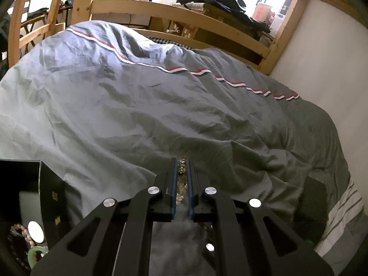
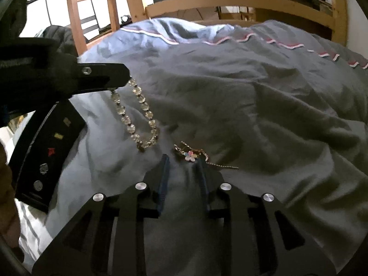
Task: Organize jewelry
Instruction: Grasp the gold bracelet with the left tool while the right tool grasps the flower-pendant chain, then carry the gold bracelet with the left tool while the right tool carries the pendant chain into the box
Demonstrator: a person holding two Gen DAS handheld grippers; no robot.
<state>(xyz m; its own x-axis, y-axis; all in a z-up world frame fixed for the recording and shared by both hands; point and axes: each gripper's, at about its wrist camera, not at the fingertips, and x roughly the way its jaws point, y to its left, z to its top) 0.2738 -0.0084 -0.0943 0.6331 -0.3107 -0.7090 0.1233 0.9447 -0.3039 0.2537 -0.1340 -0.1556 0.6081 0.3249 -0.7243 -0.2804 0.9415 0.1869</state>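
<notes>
My left gripper (image 1: pixel 181 163) is shut on a strand of clear glass beads (image 1: pixel 180 184), which shows between its blue pads. In the right wrist view the same left gripper (image 2: pixel 127 78) holds the strand (image 2: pixel 134 119) so that it hangs in a loop, its lower end touching the grey duvet (image 2: pixel 253 105). A thin gold chain with a pink and white flower charm (image 2: pixel 190 156) lies on the duvet. My right gripper (image 2: pixel 181 161) stands open just before it, the charm right off the tip of its right finger and nothing between the pads.
A black jewelry box (image 2: pixel 46 149) stands open at the left; a pink bead bracelet (image 1: pixel 21 230) and a green bangle (image 1: pixel 36 251) lie inside. Behind the bed rises a wooden bed frame (image 1: pixel 184 13), with a white wall (image 1: pixel 333 73) to the right.
</notes>
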